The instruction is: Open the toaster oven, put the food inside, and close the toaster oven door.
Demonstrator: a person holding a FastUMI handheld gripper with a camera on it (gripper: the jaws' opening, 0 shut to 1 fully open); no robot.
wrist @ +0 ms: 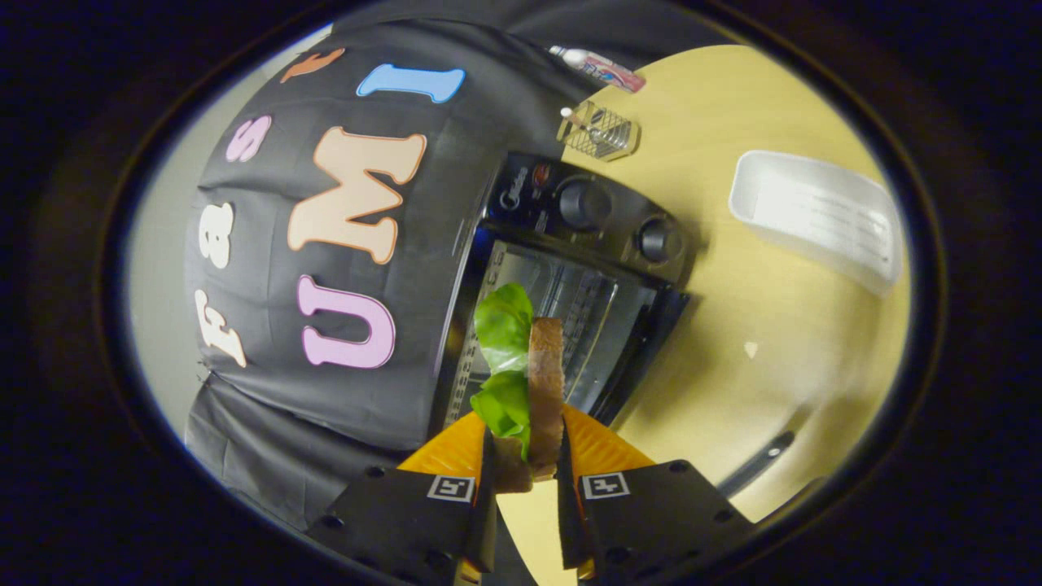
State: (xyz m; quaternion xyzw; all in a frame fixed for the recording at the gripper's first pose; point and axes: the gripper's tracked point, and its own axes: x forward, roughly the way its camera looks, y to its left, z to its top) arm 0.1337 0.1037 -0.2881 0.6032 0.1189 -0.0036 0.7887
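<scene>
The gripper [525, 456] is pinching the sandwich [544, 391] w/ both fingers, holding it up on edge so it can slide into the toaster oven [570, 285], just ahead, door looking open.

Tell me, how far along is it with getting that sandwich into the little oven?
Done: the toaster oven looks open, its racks in plain sight. In hand: the gripper has its fingers pressed on the sandwich with lettuce, held just ahead of the opening. Left: set the food inside, let go, and close the door.
</scene>
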